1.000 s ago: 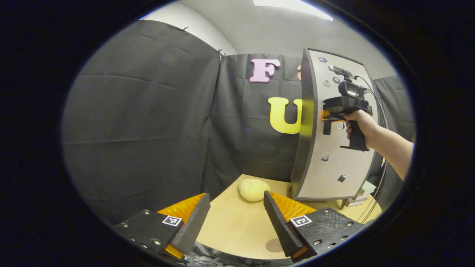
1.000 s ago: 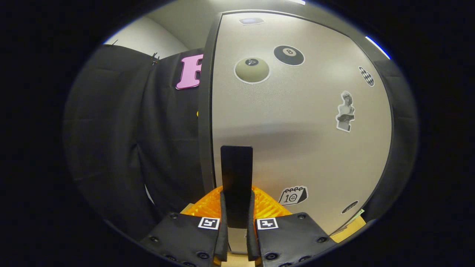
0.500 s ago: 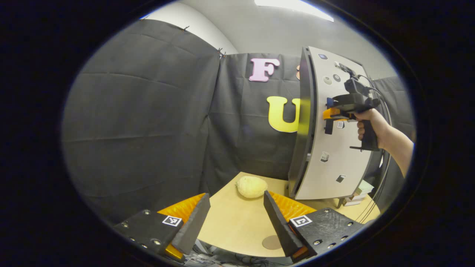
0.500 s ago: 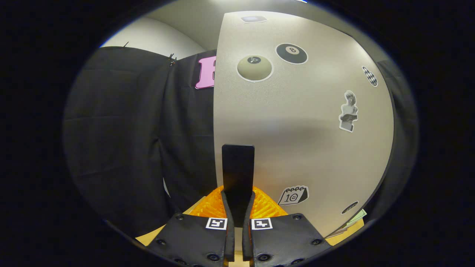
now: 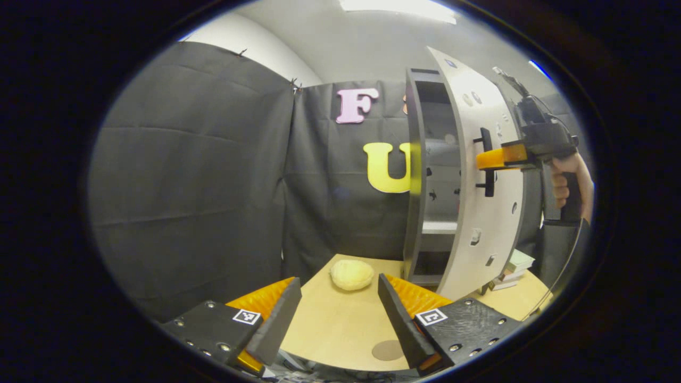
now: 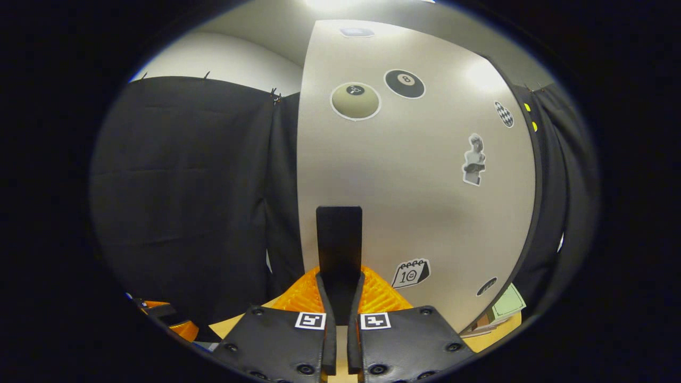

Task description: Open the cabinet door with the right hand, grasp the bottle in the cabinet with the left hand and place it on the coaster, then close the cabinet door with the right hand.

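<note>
right gripper [image 6: 340, 287] is clenched on the door handle [image 6: 339, 239], both fingers pressed on its flanks, handle upright between them. In the left gripper view the same tool [image 5: 492, 158] sits on the handle [image 5: 486, 161] partway up the cabinet door [image 5: 471, 175], hand [image 5: 564, 181] behind it

door is ajar: free edge has swung clear of the cabinet [image 5: 425, 175] and shelves show through the gap. Can't make out the bottle in there; too dark and narrow from here

step in hand, as I read it: finish the swing. Pull along the door's arc, not straight back, so the handle doesn't twist between the fingers. Keep the squeeze steady. Open wide enough for the left tool to enter square to the shelves

left gripper [image 5: 339, 314] is released, fingers spread wide, nothing between them, hanging over the table's near edge [image 5: 340, 340]. Coaster [image 5: 387, 350] lies flat by that near edge, just beside the inboard finger. A pale round lump [image 5: 351, 274] sits toward the table's far edge, near the cabinet foot; keep the bottle's path to the coaster clear of it

don't reach in until the door stops
</note>
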A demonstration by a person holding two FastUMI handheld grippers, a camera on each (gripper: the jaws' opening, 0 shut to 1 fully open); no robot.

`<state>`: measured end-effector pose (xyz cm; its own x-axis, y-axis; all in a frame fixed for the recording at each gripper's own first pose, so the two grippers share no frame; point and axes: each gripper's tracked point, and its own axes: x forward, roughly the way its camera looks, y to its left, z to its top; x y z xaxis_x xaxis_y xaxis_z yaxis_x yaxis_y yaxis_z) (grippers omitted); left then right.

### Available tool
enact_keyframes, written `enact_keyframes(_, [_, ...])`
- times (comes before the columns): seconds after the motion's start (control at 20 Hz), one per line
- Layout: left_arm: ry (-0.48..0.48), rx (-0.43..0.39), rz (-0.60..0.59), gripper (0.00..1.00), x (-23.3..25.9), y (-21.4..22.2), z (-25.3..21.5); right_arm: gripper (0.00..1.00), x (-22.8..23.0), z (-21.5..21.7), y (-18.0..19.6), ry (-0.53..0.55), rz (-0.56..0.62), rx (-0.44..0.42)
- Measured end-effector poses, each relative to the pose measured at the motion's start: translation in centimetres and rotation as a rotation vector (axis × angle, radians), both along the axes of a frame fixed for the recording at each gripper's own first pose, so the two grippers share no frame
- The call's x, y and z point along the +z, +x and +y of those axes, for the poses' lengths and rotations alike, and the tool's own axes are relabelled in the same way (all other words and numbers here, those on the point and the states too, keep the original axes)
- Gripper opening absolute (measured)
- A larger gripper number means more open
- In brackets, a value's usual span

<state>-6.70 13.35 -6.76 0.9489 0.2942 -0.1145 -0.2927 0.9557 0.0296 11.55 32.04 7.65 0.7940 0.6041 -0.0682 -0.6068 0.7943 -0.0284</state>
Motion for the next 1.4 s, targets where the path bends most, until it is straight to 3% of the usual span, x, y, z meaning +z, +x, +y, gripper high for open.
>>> enact_keyframes(0.1, [-0.001, -0.007, -0.016, 0.87, 0.2, 0.1, -0.6, 0.06, 0.0, -1.0, -0.2, 0.005, -0.009, 0.01])
enact_keyframes(0.25, [-0.032, -0.031, -0.02, 0.87, 0.1, 0.5, -2.0, 0.1, -0.1, -2.1, -0.6, 0.022, -0.01, 0.021])
enact_keyframes(0.45, [-0.049, -0.073, -0.008, 0.87, -0.2, 1.6, -3.8, 0.06, 0.1, -3.1, 0.2, 0.038, 0.003, 0.007])
enact_keyframes(0.55, [-0.056, -0.103, -0.007, 0.87, -0.3, 2.5, -5.2, 0.1, 0.2, -3.5, 0.2, 0.044, 0.005, -0.033])
enact_keyframes(0.6, [-0.061, -0.118, -0.006, 0.87, -0.2, 2.8, -5.7, 0.06, 0.1, -3.9, 0.1, 0.053, 0.011, -0.057])
enact_keyframes(0.65, [-0.071, -0.132, -0.006, 0.87, -0.2, 3.3, -6.4, 0.1, 0.0, -4.3, 0.0, 0.063, 0.015, -0.078])
enact_keyframes(0.7, [-0.084, -0.148, -0.007, 0.92, -0.1, 3.6, -7.1, 0.05, 0.0, -4.7, -0.1, 0.069, 0.02, -0.099])
enact_keyframes(0.8, [-0.1, -0.177, -0.007, 0.87, -0.1, 4.5, -8.3, 0.09, 0.0, -5.1, -0.1, 0.088, 0.025, -0.134])
enact_keyframes(1.1, [-0.082, -0.252, 0.003, 0.87, 0.1, 6.4, -11.2, 0.08, 0.6, -7.9, 1.2, 0.095, -0.027, -0.298])
enact_keyframes(1.15, [-0.084, -0.262, 0.004, 0.87, 0.0, 6.6, -11.5, 0.04, 0.6, -8.5, 1.3, 0.089, -0.04, -0.332])
enact_keyframes(1.2, [-0.086, -0.27, 0.005, 0.87, -0.1, 6.9, -11.8, 0.08, 0.6, -9.4, 1.1, 0.083, -0.049, -0.365])
enact_keyframes(1.3, [-0.092, -0.287, 0.005, 0.87, -0.1, 7.3, -12.5, 0.04, 0.7, -10.7, 0.8, 0.092, -0.06, -0.41])
enact_keyframes(1.4, [-0.094, -0.306, 0.011, 0.87, -0.2, 7.1, -12.8, 0.06, 0.7, -11.7, 0.9, 0.092, -0.066, -0.433])
